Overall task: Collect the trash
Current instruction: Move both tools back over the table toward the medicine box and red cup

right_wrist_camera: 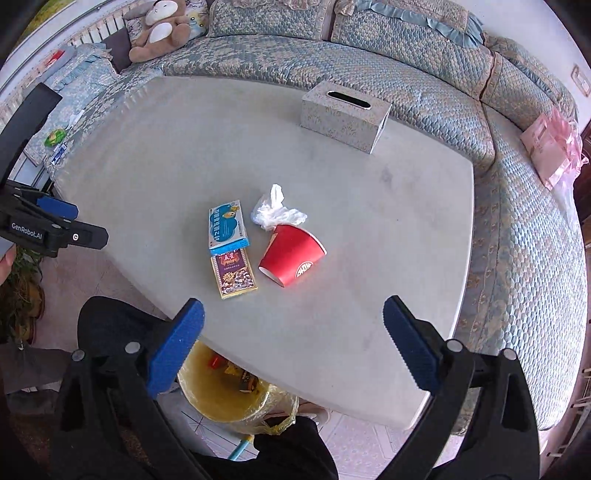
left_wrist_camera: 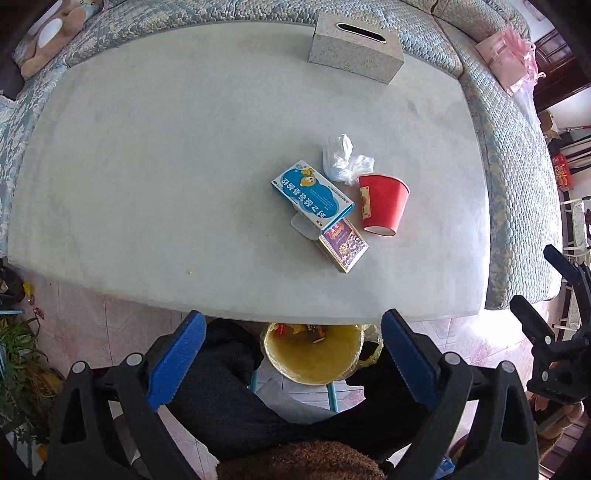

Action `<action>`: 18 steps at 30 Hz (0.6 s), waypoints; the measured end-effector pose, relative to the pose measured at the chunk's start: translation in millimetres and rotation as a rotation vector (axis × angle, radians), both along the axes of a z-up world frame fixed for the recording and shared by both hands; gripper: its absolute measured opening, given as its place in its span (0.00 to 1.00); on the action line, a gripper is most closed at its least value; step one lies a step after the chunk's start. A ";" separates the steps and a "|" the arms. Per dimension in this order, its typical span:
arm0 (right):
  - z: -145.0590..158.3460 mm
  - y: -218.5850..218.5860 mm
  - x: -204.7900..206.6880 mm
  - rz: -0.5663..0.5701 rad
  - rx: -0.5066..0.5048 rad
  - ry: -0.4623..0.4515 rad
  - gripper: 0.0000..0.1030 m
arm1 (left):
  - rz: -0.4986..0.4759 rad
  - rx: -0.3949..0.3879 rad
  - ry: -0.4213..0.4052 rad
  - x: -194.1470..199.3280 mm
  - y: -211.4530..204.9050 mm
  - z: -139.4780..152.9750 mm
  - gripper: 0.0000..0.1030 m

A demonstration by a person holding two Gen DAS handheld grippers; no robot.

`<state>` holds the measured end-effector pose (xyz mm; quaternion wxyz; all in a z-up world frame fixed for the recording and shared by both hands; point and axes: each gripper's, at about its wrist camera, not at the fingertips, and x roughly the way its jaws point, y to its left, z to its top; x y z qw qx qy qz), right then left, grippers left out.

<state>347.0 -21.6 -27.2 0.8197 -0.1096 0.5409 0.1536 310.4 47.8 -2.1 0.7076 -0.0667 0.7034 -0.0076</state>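
Observation:
A small heap of trash lies mid-table: a blue medicine box (left_wrist_camera: 312, 192) (right_wrist_camera: 229, 225), a dark printed box (left_wrist_camera: 343, 245) (right_wrist_camera: 234, 275) against its end, a red paper cup (left_wrist_camera: 382, 205) (right_wrist_camera: 291, 256) tipped on its side, and a crumpled white tissue (left_wrist_camera: 345, 158) (right_wrist_camera: 277, 212) behind the cup. A yellow-lined bin (left_wrist_camera: 314, 354) (right_wrist_camera: 229, 391) holding wrappers stands on the floor under the table's near edge. My left gripper (left_wrist_camera: 295, 358) (right_wrist_camera: 79, 223) hovers high over that edge, open and empty. To its right, my right gripper (right_wrist_camera: 293, 343) (left_wrist_camera: 533, 277) is also open and empty, well above the table.
A patterned tissue box (left_wrist_camera: 356, 48) (right_wrist_camera: 345, 114) stands at the far side of the pale table (left_wrist_camera: 147, 166). A curved blue sofa (right_wrist_camera: 406, 74) wraps around the table, with a plush toy (right_wrist_camera: 159, 29) and a pink bag (right_wrist_camera: 550, 147) on it. A person's dark-trousered legs (left_wrist_camera: 229, 387) flank the bin.

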 end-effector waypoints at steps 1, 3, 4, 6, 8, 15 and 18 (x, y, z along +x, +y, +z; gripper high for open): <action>1.6 -3.3 7.0 0.006 0.000 -0.001 0.92 | 0.014 0.003 0.008 6.9 -1.0 -1.2 0.91; 1.8 -6.9 19.9 0.013 -0.008 0.002 0.92 | 0.032 0.011 0.019 18.9 -4.2 -5.1 0.91; 0.9 -8.0 25.9 0.025 -0.009 0.008 0.92 | 0.036 0.015 0.024 25.6 -6.2 -6.9 0.91; -2.9 -10.1 36.9 0.035 -0.014 0.022 0.92 | 0.039 0.022 0.033 37.0 -11.6 -11.7 0.91; -8.9 -12.8 48.1 0.030 -0.008 0.038 0.92 | 0.040 0.039 0.036 46.2 -18.3 -17.6 0.91; -37.9 -15.1 74.2 -0.015 0.027 0.099 0.92 | 0.016 0.060 0.106 70.9 -37.9 -60.9 0.91; -48.7 -13.1 79.5 -0.026 0.036 0.123 0.92 | 0.023 0.063 0.132 77.4 -40.3 -77.5 0.91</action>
